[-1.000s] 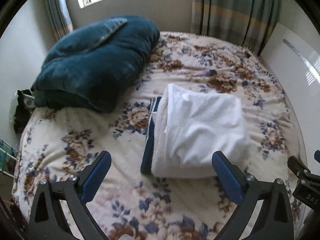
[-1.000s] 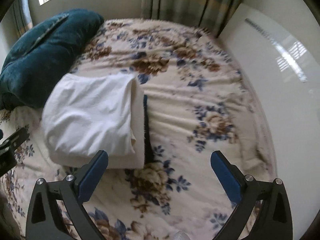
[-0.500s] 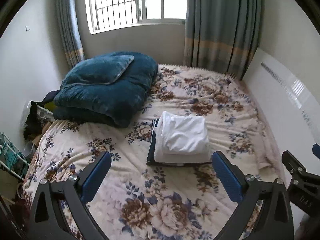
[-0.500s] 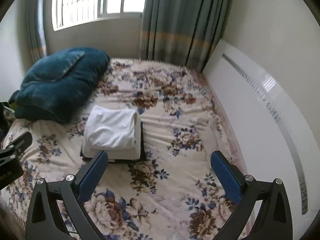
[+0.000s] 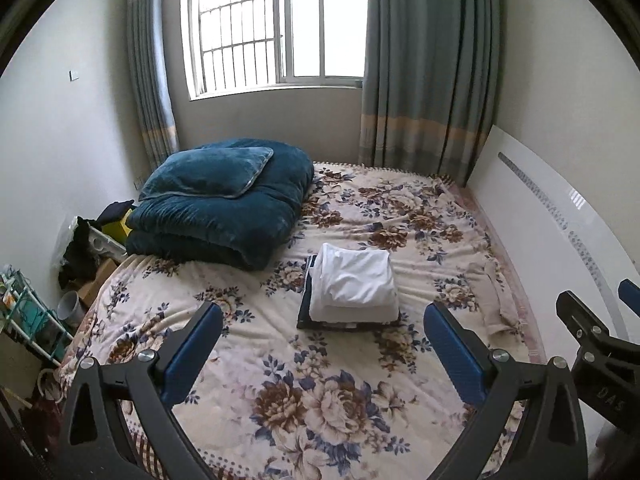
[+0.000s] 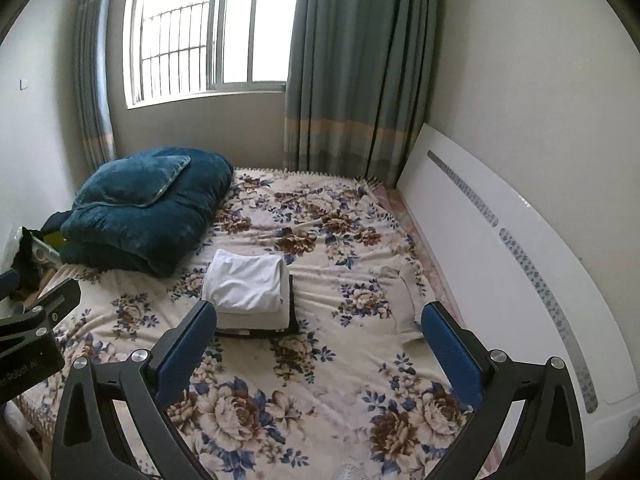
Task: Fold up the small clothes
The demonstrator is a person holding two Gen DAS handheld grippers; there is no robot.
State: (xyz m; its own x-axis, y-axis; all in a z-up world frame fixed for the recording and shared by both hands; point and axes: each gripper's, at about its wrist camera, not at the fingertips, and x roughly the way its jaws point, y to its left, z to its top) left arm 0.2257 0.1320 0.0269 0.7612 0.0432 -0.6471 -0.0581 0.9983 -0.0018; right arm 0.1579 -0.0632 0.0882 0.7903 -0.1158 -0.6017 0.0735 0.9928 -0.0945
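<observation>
A stack of folded clothes (image 5: 354,286) lies in the middle of the floral bed (image 5: 304,384), white pieces on top of a dark one. It also shows in the right wrist view (image 6: 250,290). My left gripper (image 5: 322,344) is open and empty, held well back above the near part of the bed. My right gripper (image 6: 318,342) is open and empty too, to the right of the left one. A small beige garment (image 5: 494,298) lies unfolded near the bed's right edge, also in the right wrist view (image 6: 404,300).
A folded teal quilt with a pillow (image 5: 220,208) sits at the bed's far left. A white headboard panel (image 6: 500,256) runs along the right wall. Clutter and a rack (image 5: 36,312) stand on the floor at the left. Window and curtains are behind.
Both grippers have pulled far back and up from the folded stack, so the whole bed and window now show. The stack has stayed in place.
</observation>
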